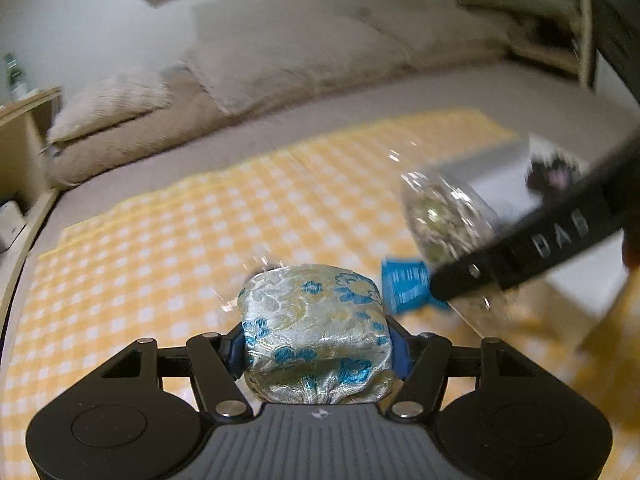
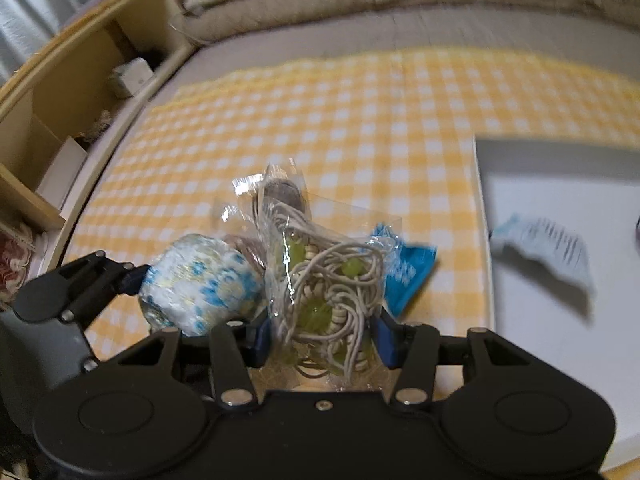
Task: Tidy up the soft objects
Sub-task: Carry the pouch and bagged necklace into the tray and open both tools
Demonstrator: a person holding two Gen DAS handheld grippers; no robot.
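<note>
Left claw (image 1: 316,344) grips a brocade pouch (image 1: 316,328); right claw (image 2: 320,332) pinches a clear bag of corded beads (image 2: 324,280), both lifted off the checkered cloth (image 2: 360,120), probably bound for the white box (image 2: 560,184) at the bed's right.

pouch (image 1: 318,332) – silver brocade, blue-and-gold flowers | cloth (image 1: 180,240) – yellow-white check | packet (image 2: 412,268) – blue | beads (image 2: 316,312) – yellow-green

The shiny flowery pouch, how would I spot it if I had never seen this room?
Find the yellow checked cloth spread over the bed. Above it, the left gripper squeezes a plump pouch of silvery brocade with blue flowers. Its neighbour, the clear plastic bag of cord and green beads in the right gripper, is see-through; the pouch is woven cloth.
</note>
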